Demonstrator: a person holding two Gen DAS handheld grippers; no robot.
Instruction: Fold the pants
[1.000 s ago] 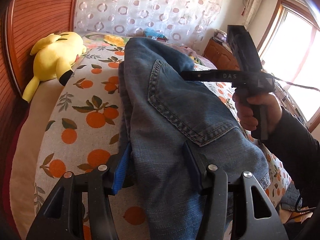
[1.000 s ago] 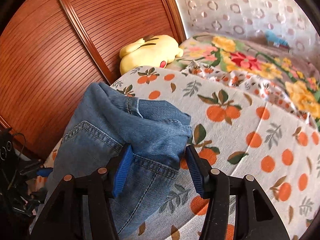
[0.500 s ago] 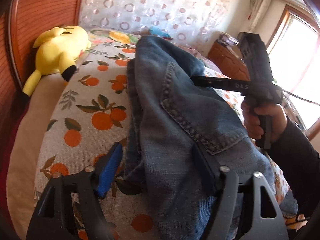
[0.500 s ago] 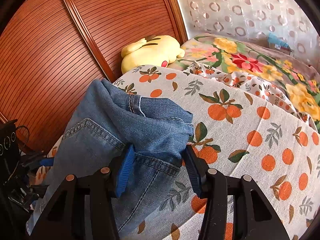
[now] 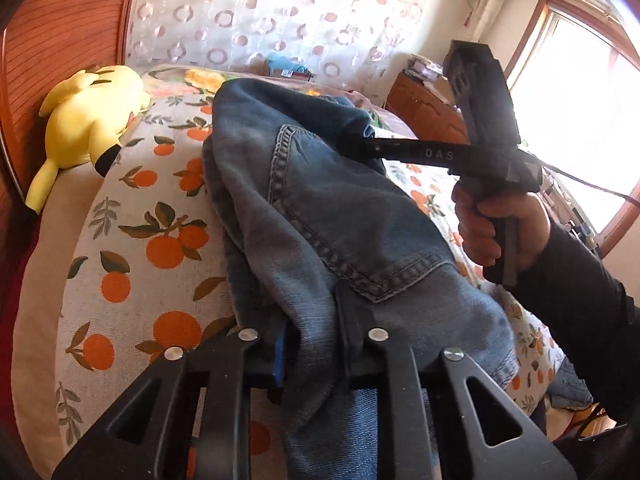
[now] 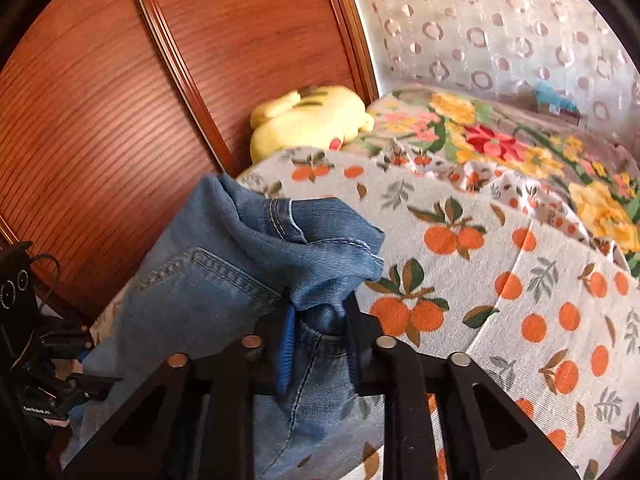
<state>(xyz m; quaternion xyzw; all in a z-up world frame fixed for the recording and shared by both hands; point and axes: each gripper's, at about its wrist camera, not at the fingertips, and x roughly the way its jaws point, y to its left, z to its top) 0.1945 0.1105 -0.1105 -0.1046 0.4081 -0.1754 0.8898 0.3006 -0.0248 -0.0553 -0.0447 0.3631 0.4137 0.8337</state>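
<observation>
Blue denim pants (image 5: pixel 320 208) are bunched and held above a bed with an orange-print sheet (image 5: pixel 152 248). A back pocket faces the left wrist view. My left gripper (image 5: pixel 314 344) is shut on a fold of the pants near the waist. My right gripper (image 6: pixel 320 320) is shut on another bunch of the pants (image 6: pixel 224 280); it also shows in the left wrist view (image 5: pixel 360 144), pinching the far end of the denim, with the hand on its handle at the right.
A yellow plush toy (image 5: pixel 88 120) lies at the bed's head by the wooden ribbed headboard (image 6: pixel 120 80). A floral quilt (image 6: pixel 500 140) lies beyond the sheet. A patterned curtain (image 5: pixel 260 16) hangs behind. A window (image 5: pixel 580 92) is at right.
Both grippers have closed from open onto the denim. The pants have bunched up between the fingers of each.
</observation>
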